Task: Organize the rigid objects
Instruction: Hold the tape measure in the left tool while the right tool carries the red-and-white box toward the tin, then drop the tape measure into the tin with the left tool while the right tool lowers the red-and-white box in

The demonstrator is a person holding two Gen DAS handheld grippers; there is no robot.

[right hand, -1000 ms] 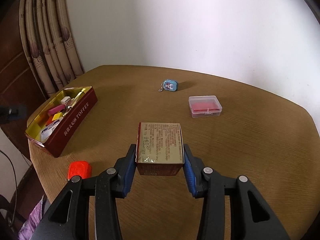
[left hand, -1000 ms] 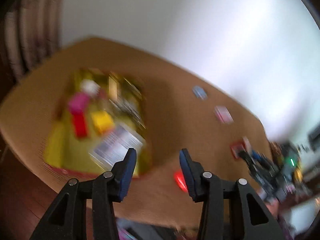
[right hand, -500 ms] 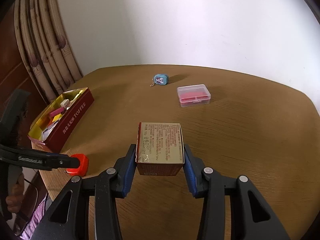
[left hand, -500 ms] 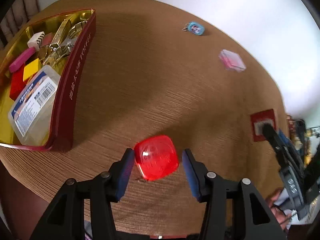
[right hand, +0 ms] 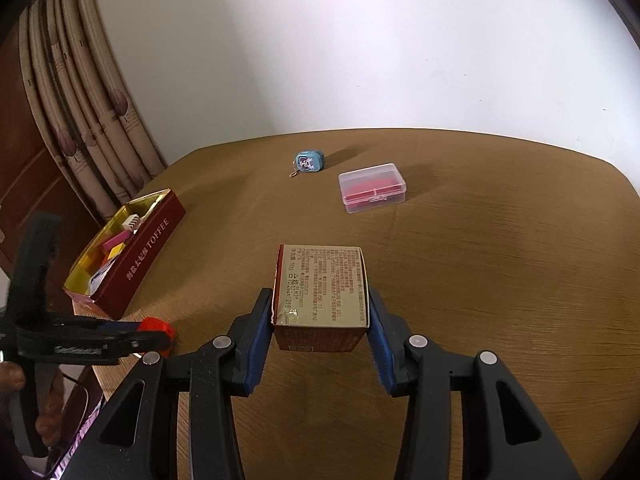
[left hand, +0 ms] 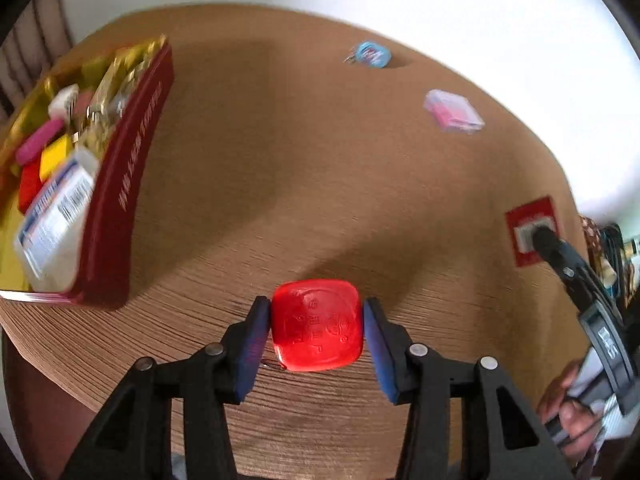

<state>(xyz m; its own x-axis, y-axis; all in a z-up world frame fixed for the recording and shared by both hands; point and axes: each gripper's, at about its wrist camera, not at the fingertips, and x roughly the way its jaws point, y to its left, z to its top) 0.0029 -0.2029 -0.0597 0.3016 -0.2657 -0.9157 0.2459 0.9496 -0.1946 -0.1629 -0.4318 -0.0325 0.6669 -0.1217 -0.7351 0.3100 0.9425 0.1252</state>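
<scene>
My left gripper (left hand: 316,326) is shut on a red rounded-square case (left hand: 318,326) near the table's front edge; the case also shows in the right wrist view (right hand: 158,325). My right gripper (right hand: 320,316) is shut on a small gold and red box (right hand: 322,292) and holds it over the table. A red TOFFEE tin (right hand: 148,248) with several small items stands open at the left; it also shows in the left wrist view (left hand: 132,184).
A blue keychain case (right hand: 309,161) and a clear plastic box with red contents (right hand: 372,188) lie at the far side of the round wooden table (right hand: 500,260). Curtains (right hand: 88,112) hang at the left. The table's front edge is close to the left gripper.
The left gripper has closed in on the red case, which now sits between its pads. The right gripper still holds the box and has risen slightly.
</scene>
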